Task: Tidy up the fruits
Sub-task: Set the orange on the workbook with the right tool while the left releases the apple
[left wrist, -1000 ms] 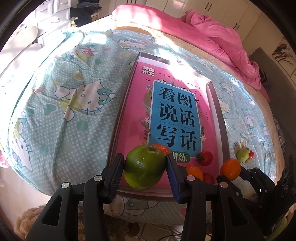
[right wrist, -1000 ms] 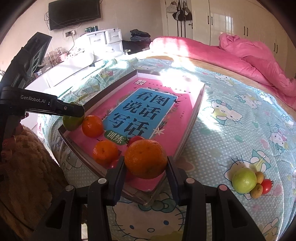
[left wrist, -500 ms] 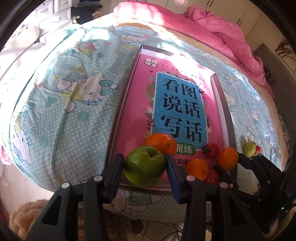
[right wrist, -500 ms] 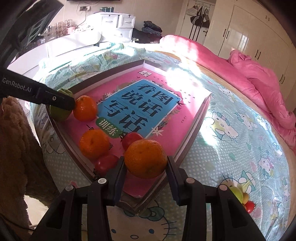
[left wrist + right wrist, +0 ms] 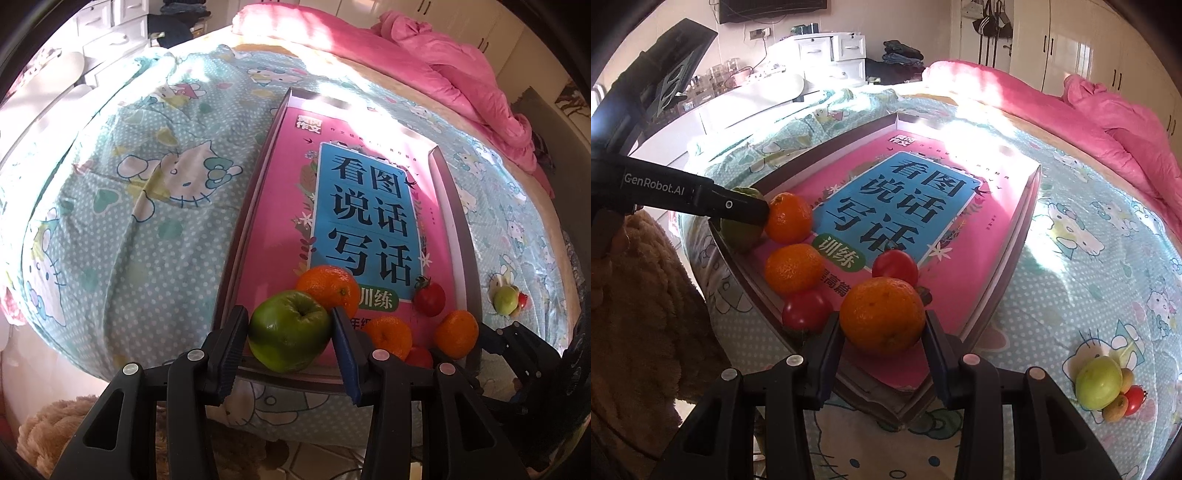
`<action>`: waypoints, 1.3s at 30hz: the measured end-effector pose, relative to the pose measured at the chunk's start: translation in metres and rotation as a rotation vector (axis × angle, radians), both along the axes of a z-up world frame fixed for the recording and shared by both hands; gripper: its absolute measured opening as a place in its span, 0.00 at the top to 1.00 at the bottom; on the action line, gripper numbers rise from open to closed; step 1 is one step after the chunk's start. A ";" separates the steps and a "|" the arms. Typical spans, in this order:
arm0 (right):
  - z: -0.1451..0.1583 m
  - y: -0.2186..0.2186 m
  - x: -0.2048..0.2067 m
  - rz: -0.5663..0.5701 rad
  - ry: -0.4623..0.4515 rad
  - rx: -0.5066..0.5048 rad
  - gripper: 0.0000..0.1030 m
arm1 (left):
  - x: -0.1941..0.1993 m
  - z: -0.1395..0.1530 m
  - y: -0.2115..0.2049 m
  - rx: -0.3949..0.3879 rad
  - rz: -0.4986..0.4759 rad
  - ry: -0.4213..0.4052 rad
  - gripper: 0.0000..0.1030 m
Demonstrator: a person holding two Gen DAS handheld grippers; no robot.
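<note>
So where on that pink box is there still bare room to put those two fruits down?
The far stretch of the pink box, over the blue label up to the sunlit end, is bare. The near end is crowded: two oranges and two tomatoes cluster there.

Bed (image 5: 1089, 236) in a pale blue dotted cartoon-cat sheet, pink quilt (image 5: 1115, 122) heaped along its far edge at 1 o'clock, shallow box (image 5: 1008, 273) with a pink printed cover lying mid-bed, small fruit cluster (image 5: 1104, 387) directly on the sheet at 4 o'clock
</note>
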State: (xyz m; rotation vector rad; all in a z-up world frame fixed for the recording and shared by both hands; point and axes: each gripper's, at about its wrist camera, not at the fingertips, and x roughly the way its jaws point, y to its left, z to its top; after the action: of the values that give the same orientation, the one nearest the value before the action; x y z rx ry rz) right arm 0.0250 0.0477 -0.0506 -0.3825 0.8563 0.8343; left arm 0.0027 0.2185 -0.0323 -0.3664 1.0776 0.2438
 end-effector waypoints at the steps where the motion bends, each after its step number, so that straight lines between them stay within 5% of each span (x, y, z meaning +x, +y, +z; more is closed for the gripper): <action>1: 0.000 0.000 -0.001 -0.001 -0.002 0.000 0.59 | 0.000 0.000 0.000 0.000 0.000 0.000 0.54; 19: 0.017 -0.013 -0.014 -0.065 -0.021 0.025 0.44 | -0.002 0.000 -0.010 0.051 -0.008 0.011 0.54; 22: 0.020 -0.017 -0.013 -0.094 -0.014 0.035 0.35 | -0.001 0.001 -0.014 0.072 -0.011 0.015 0.54; 39: 0.034 -0.032 -0.016 -0.135 -0.045 0.068 0.27 | -0.002 0.008 -0.026 0.077 -0.030 -0.013 0.45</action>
State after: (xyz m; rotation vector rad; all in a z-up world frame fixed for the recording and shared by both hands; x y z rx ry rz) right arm 0.0085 0.0157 -0.0168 -0.2792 0.8010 0.7256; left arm 0.0003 0.1922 -0.0243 -0.2822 1.0568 0.2553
